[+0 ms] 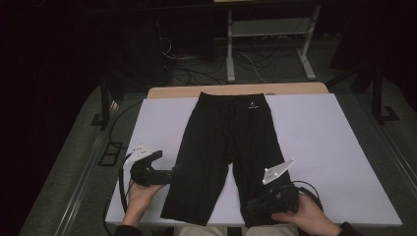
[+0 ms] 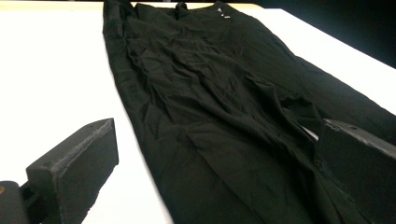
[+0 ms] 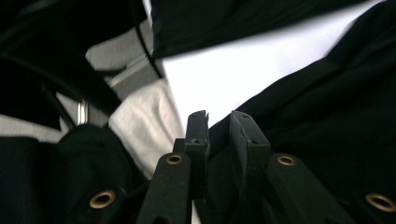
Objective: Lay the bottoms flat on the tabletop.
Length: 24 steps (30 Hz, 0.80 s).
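A pair of black shorts [image 1: 226, 132] lies flat on the white table [image 1: 334, 147], waistband at the far side and both legs pointing toward me. My left gripper [image 1: 169, 174] sits at the outer edge of the left leg. In the left gripper view its jaws stand wide apart, left gripper [image 2: 217, 126] open, with the wrinkled shorts [image 2: 201, 93] spread between and beyond them. My right gripper [image 1: 251, 204] is at the hem of the right leg near the table's front edge. In the right gripper view the right gripper [image 3: 219, 116] has its jaws nearly together, with the edge of the shorts [image 3: 327, 93] between them.
A wooden strip [image 1: 236, 90] runs along the table's far edge. Behind it stand a white metal frame [image 1: 268, 44] and loose cables on the floor. White table surface [image 2: 46, 70] lies free on both sides of the shorts. The person's light trousers [image 3: 144, 121] show below the front edge.
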Each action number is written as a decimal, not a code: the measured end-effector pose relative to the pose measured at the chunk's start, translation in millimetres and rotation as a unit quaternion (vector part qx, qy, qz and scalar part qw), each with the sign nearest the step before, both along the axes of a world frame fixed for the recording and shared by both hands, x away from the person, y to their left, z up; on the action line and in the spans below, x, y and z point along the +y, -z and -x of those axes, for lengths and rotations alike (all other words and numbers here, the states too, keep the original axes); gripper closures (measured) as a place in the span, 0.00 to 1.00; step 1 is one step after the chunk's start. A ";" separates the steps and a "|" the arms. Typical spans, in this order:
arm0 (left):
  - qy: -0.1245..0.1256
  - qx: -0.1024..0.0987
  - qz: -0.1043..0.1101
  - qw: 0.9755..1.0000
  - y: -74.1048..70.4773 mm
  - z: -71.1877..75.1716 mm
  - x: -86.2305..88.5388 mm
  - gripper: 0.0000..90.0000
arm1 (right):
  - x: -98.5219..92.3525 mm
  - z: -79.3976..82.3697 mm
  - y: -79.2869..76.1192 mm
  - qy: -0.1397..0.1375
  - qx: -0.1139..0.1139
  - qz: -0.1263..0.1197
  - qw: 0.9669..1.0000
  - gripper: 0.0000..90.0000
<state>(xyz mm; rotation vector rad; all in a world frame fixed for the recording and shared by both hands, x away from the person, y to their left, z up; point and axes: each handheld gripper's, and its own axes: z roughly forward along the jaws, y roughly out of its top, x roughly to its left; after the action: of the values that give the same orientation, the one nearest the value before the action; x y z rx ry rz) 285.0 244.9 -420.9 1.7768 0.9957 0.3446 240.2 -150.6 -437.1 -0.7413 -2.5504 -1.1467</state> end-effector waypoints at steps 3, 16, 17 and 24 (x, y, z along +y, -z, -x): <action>0.005 -0.004 0.004 1.000 -0.3 1.3 -0.4 0.00 | -9.7 -5.1 -8.1 0.025 -0.016 -0.015 0.999 0.81; 0.030 -0.013 0.002 0.999 0.7 6.3 -5.8 0.00 | -60.3 -30.8 -31.4 0.148 -0.088 -0.072 0.982 0.54; 0.031 -0.013 0.002 0.999 1.0 6.5 -6.1 0.00 | -63.6 -32.2 -30.8 0.156 -0.092 -0.072 0.981 0.51; 0.038 -0.014 -0.003 0.999 2.8 7.4 -7.6 0.00 | -80.0 -38.5 -24.0 0.191 -0.106 -0.074 0.973 0.21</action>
<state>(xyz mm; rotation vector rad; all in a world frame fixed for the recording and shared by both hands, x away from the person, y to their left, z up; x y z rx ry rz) 277.7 237.3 -423.7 1.8045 0.9053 0.3242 278.7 -230.6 -413.2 -1.1638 -2.5170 -1.5925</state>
